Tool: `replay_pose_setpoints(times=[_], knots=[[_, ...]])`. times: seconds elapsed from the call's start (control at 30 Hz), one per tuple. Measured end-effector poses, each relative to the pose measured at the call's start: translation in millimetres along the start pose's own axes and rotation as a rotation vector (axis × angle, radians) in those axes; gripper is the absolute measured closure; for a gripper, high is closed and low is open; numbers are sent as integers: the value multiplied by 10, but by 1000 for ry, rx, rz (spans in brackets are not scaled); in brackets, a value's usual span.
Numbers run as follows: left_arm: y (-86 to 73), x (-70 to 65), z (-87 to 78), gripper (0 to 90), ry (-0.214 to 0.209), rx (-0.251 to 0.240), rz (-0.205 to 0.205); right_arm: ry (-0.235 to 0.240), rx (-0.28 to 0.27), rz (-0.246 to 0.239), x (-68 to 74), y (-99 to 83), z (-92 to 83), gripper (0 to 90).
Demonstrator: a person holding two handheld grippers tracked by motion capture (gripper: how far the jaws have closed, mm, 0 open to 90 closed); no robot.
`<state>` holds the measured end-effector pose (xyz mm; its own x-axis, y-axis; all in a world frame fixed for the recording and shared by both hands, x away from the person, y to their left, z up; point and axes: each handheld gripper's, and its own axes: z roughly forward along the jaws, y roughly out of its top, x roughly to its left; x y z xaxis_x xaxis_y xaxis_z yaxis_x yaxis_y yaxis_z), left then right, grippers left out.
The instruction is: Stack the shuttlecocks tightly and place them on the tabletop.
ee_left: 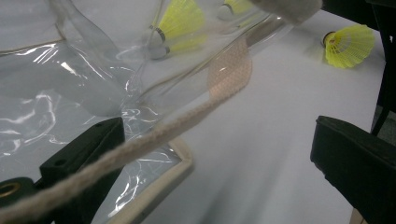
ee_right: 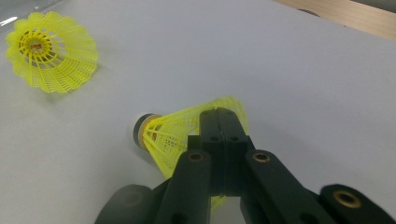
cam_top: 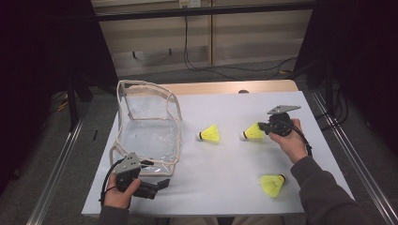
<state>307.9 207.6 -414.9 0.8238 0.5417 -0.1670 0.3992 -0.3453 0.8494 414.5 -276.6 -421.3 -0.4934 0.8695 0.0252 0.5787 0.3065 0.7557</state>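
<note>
A clear plastic pouch (cam_top: pixel 148 126) with beige trim stands open on the left of the white table (cam_top: pixel 220 183). Three yellow shuttlecocks lie to its right. My right gripper (cam_top: pixel 264 128) is shut on the skirt of the far-right shuttlecock (cam_top: pixel 253 131); in the right gripper view the jaws (ee_right: pixel 223 120) pinch its yellow mesh (ee_right: pixel 173 135), cork end pointing left. My left gripper (cam_top: pixel 162 183) is open at the pouch's near corner. In the left gripper view its jaws (ee_left: pixel 219 140) stand wide apart, with the pouch's beige rim (ee_left: pixel 159 135) running between them.
A second shuttlecock (cam_top: pixel 210 134) lies mid-table beside the pouch, and a third (cam_top: pixel 272 184) lies near the front right, by the person's sleeve. The table's wooden back edge (cam_top: pixel 225 87) borders dark floor with cables. Metal rails run along both sides.
</note>
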Motion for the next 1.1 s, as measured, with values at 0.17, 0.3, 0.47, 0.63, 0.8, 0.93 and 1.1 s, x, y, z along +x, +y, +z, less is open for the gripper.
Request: replay_pose_setpoints(times=[0.17, 0.3, 0.47, 0.63, 0.8, 0.93, 1.1], knots=[[1, 0, 0, 36, 0, 0, 0, 2, 0, 4, -4, -23, -3, 900], [0, 0, 0, 36, 0, 0, 0, 1, -2, 5, -5, -30, -5, 900], [0, 1, -1, 36, -1, -2, -1, 0, -2, 6, -12, -57, -6, 900], [0, 0, 0, 36, -1, -2, -1, 2, 2, 12, -19, -88, -6, 900], [0, -1, 1, 36, 0, -1, -1, 2, 3, 19, -33, -109, -6, 900], [0, -1, 1, 36, 0, -2, -1, 3, 4, 24, -37, -119, -6, 900], [0, 0, 0, 36, 0, -1, -1, 2, -1, 27, -46, -127, -6, 900]])
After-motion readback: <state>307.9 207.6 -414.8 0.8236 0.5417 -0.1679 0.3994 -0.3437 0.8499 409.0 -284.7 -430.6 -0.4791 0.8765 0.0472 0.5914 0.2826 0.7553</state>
